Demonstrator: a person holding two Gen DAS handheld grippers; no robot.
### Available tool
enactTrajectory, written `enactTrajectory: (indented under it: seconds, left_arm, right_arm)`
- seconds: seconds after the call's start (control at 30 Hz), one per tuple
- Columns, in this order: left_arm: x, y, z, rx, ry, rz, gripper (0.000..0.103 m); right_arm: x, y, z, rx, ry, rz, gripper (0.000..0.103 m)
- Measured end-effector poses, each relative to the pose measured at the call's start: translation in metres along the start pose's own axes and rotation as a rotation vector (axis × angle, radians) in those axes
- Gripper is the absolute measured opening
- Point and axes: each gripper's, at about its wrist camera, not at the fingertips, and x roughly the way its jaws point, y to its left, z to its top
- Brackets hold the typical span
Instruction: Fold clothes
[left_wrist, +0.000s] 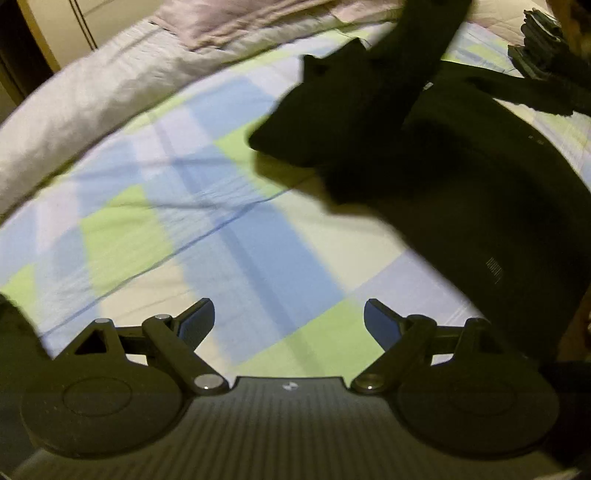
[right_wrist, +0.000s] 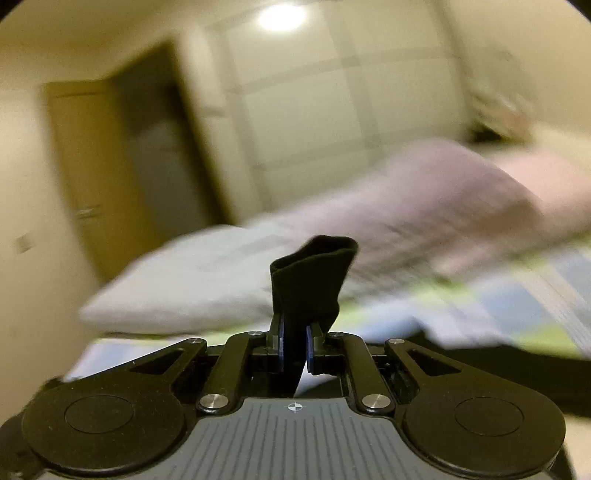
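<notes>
A black garment (left_wrist: 461, 177) lies on the checked bed sheet (left_wrist: 184, 221) at the right of the left wrist view, one part of it lifted up toward the top edge. My left gripper (left_wrist: 289, 325) hovers open above the sheet, left of and nearer than the garment, with nothing between its fingers. In the right wrist view my right gripper (right_wrist: 294, 345) is shut on a fold of the black garment (right_wrist: 310, 280), which sticks up past the blue pads (right_wrist: 309, 350). That view is raised and blurred.
A white pillow (left_wrist: 92, 99) and a pinkish folded blanket (left_wrist: 236, 22) lie along the far side of the bed. A dark bundle (left_wrist: 546, 48) sits at the top right. A wardrobe (right_wrist: 332, 110) and a wooden door (right_wrist: 96, 177) stand behind the bed.
</notes>
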Motion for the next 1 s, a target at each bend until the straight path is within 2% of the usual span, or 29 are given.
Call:
enactTrajectory:
  seconds: [0.13,0.3,0.43,0.57,0.63,0.7,0.83,0.9,1.0]
  left_arm:
    - [0.017,-0.053,0.036,0.001,0.026,-0.026,0.086]
    - [0.029,-0.082,0.056,0.079,0.064,-0.022,0.085]
    - [0.039,-0.083,0.068,0.11,0.081,-0.014,0.086]
    - [0.045,-0.08,0.08,0.111,0.082,-0.003,0.086]
    - [0.047,-0.082,0.081,0.112,0.089,-0.003,0.086]
    - [0.049,-0.084,0.08,0.116,0.099,-0.006,0.085]
    - [0.053,-0.089,0.078,0.124,0.118,-0.012,0.086]
    - [0.055,-0.091,0.077,0.128,0.128,-0.016,0.086]
    - [0.056,-0.091,0.077,0.119,0.138,-0.018,0.086]
  right_arm:
    - [0.037,-0.106,-0.038,0.147,0.163,-0.112,0.009]
    - [0.059,-0.145,-0.068,0.229,0.258,-0.088,0.01]
    - [0.058,-0.148,-0.049,0.257,0.234,-0.004,0.01]
    - [0.023,-0.149,-0.015,0.256,0.069,0.107,0.009]
    - [0.019,-0.159,-0.01,0.263,0.026,0.103,0.009]
    - [0.028,-0.179,-0.02,0.302,0.043,0.062,0.009]
    - [0.062,-0.209,-0.055,0.374,0.179,-0.021,0.01]
    - [0.074,-0.212,-0.062,0.368,0.222,-0.022,0.01]
    - [0.075,-0.208,-0.043,0.362,0.184,0.033,0.01]
